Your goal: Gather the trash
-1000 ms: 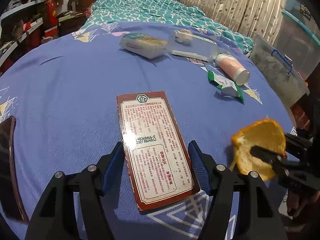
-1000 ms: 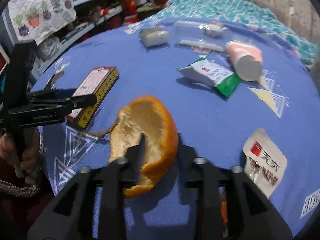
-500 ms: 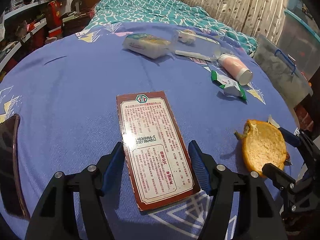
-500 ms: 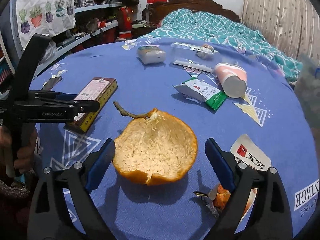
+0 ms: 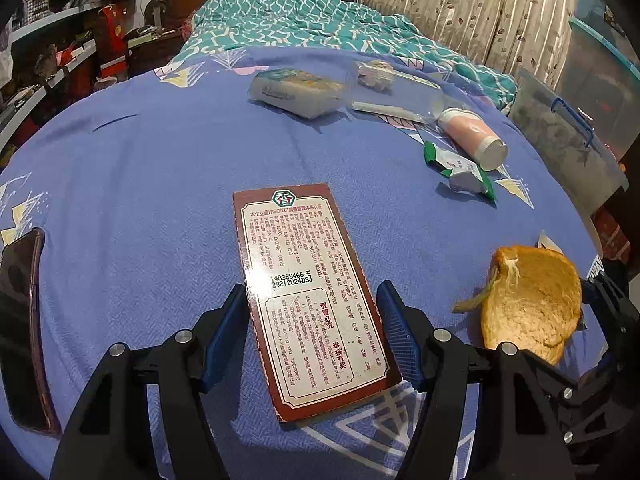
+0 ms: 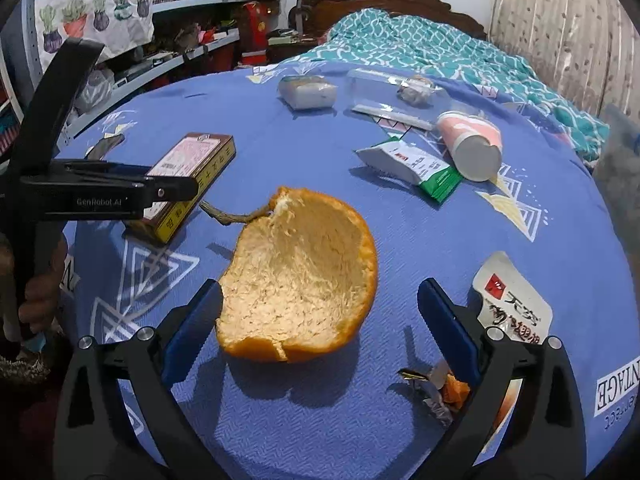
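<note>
A large orange peel [image 6: 304, 276] lies pith-up on the blue cloth, between the open jaws of my right gripper [image 6: 320, 320], not gripped; it also shows in the left wrist view [image 5: 532, 300]. A flat red-brown box [image 5: 308, 292] lies lengthwise between the open fingers of my left gripper [image 5: 312, 332], which straddle its near half without pressing it. In the right wrist view the box [image 6: 192, 168] sits beside the left gripper [image 6: 160, 192]. A green-white wrapper [image 6: 416, 168], a pink cup [image 6: 472, 144] on its side and a white sachet [image 6: 512, 300] lie further off.
A tissue pack [image 5: 292, 90] and a clear plastic box [image 5: 396, 92] lie at the far side. A dark phone [image 5: 20, 320] lies at the left edge. A crumpled foil scrap [image 6: 432, 392] sits by my right finger. A bed [image 5: 320, 28] and shelves [image 6: 160, 60] stand beyond the table.
My right gripper opened and let go of the orange peel, which now lies flat on the cloth. The left gripper and the box have stayed put.
</note>
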{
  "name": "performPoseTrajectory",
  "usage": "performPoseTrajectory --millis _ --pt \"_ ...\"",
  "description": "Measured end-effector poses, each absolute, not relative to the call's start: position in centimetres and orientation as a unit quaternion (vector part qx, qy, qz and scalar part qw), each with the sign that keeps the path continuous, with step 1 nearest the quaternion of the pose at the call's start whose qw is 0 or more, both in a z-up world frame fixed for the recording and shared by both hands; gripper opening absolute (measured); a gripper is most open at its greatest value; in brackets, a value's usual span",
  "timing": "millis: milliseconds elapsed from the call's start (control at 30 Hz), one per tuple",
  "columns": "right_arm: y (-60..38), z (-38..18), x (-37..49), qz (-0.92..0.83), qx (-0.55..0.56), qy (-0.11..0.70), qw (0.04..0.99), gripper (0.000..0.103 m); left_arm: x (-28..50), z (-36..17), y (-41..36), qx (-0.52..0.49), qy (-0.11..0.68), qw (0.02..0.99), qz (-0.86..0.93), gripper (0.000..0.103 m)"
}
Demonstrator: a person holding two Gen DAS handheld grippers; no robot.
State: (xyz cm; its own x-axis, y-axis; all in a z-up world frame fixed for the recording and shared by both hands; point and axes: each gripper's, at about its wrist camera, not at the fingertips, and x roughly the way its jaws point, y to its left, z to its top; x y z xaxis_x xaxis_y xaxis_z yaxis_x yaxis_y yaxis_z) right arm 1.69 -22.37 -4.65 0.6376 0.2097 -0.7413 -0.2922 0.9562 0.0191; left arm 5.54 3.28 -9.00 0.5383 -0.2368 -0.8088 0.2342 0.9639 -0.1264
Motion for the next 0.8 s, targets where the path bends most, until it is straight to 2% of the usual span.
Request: performPoseTrajectory --millis 500,800 --pt "-22.9 -1.6 0.1 0.151 -0.041 0.335 0.929 0.097 5.5 -8.9 3.0 0.01 0.459 0.88 -0.126 0.064" --pt "-23.2 -3.4 1.2 0.143 -0.035 0.364 0.919 0.098 5.2 -8.8 2.4 0.031 0.451 0.884 -0.116 0.064"
